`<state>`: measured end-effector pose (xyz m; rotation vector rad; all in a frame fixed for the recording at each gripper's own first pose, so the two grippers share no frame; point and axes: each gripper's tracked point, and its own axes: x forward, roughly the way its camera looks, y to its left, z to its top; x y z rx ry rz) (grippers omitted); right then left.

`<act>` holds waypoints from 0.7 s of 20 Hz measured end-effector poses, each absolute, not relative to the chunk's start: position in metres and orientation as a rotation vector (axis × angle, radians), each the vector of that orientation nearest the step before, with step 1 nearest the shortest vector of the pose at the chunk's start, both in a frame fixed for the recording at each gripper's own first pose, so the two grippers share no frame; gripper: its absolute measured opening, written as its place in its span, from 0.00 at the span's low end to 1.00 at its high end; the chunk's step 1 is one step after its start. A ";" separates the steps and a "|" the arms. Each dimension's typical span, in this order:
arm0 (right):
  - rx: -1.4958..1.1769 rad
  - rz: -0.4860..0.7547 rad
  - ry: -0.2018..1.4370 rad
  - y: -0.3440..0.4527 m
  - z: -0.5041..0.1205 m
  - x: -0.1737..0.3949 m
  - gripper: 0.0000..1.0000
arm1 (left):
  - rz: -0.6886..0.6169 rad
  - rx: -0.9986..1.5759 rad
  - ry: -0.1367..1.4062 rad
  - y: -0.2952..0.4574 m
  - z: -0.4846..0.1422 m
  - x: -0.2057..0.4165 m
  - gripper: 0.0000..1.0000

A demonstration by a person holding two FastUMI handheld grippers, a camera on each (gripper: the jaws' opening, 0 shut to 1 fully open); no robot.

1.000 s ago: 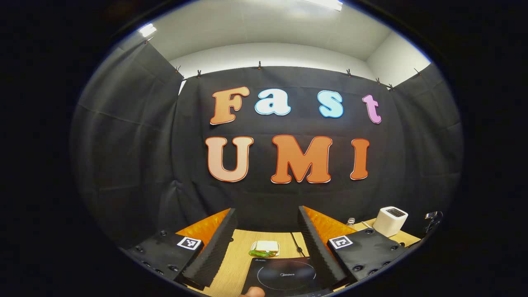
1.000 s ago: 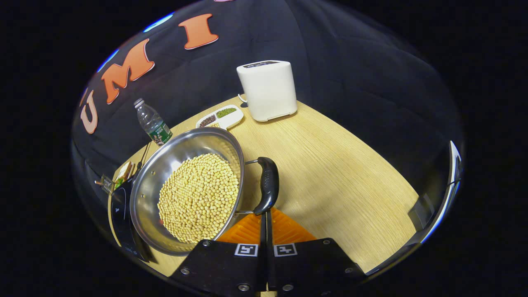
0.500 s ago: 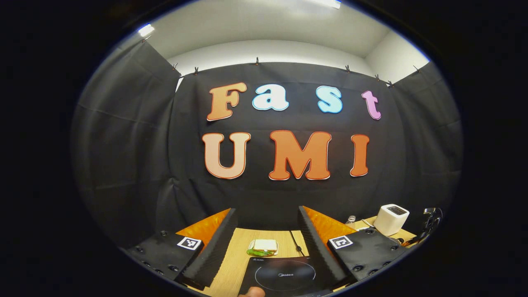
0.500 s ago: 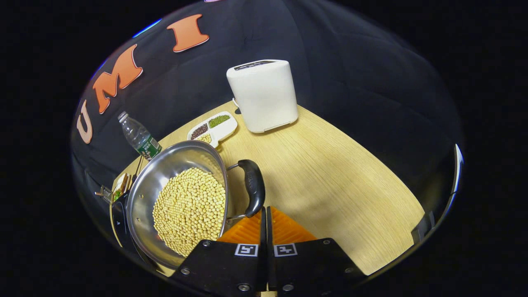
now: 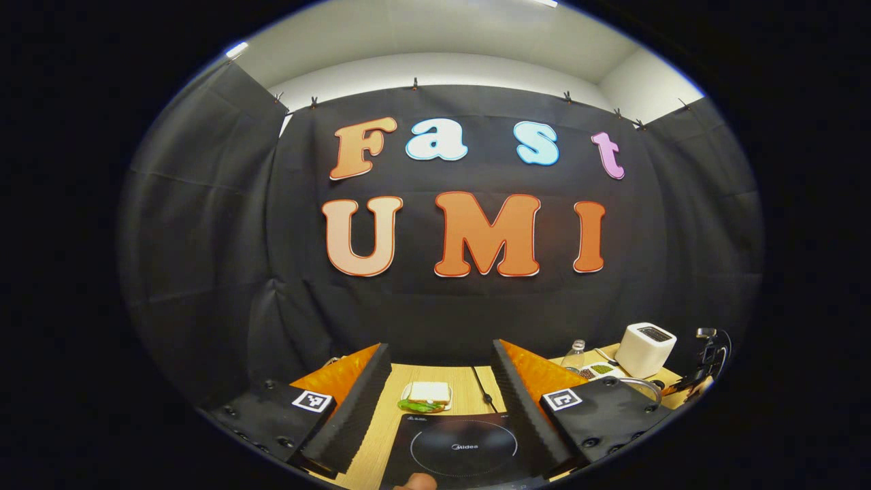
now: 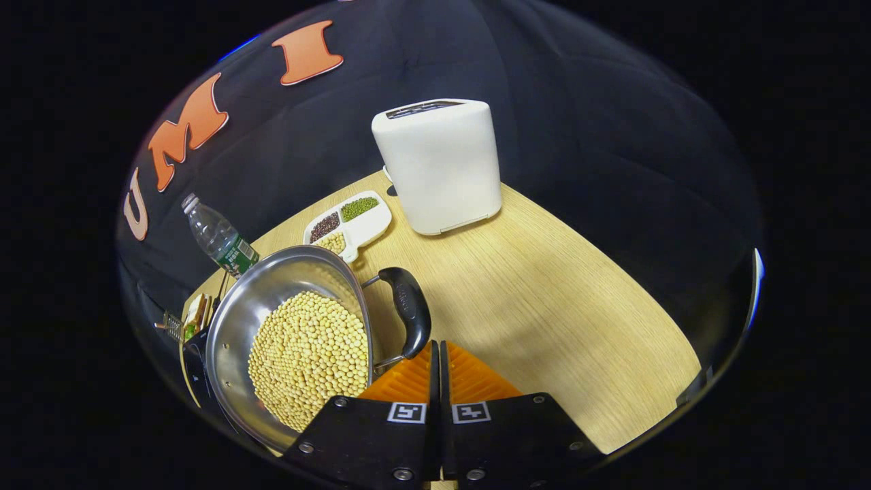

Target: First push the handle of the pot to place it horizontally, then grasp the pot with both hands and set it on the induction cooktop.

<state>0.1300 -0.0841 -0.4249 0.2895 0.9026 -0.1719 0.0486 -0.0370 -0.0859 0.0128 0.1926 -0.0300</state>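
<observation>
A steel pot (image 6: 238, 320) full of yellow beans stands on the wooden table (image 6: 544, 299), left of my right gripper (image 6: 435, 346). That gripper is shut with nothing between its fingers, and its tip sits at the near end of the pot's black side handle (image 6: 407, 309). The black induction cooktop (image 5: 463, 449) lies flat between the fingers of my open left gripper (image 5: 439, 350), which hovers above it. A dark edge of the cooktop (image 6: 194, 361) shows beyond the pot. In the left gripper view the pot's rim (image 5: 643, 384) peeks out at the right.
A white toaster (image 6: 439, 163), a divided dish of beans (image 6: 350, 218) and a water bottle (image 6: 218, 235) stand behind the pot. A sandwich on a plate (image 5: 425, 396) lies just past the cooktop. A person's fingertip (image 5: 415, 482) shows at the bottom edge.
The right gripper, still shut, has advanced towards the toaster while the pot and its handle slid left in its view. The left gripper has tipped down a little, so more of the table shows.
</observation>
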 end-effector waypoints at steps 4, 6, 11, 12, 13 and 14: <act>0.261 -0.179 0.901 -0.084 -0.423 0.132 0.00 | -0.061 0.010 0.251 -0.062 -0.118 0.057 0.99; 0.243 -0.186 0.890 -0.087 -0.419 0.130 0.00 | -0.080 0.005 0.275 -0.071 -0.131 0.058 0.99; 0.226 -0.200 0.793 -0.100 -0.385 0.127 0.00 | -0.141 -0.046 0.344 -0.111 -0.172 0.061 0.97; 0.231 -0.191 0.776 -0.100 -0.377 0.125 0.00 | -0.154 -0.056 0.357 -0.121 -0.180 0.062 0.97; 0.241 -0.177 0.758 -0.098 -0.369 0.125 0.00 | -0.167 -0.061 0.371 -0.130 -0.190 0.062 0.95; 0.252 -0.162 0.741 -0.096 -0.362 0.124 0.01 | -0.179 -0.065 0.385 -0.139 -0.199 0.063 0.96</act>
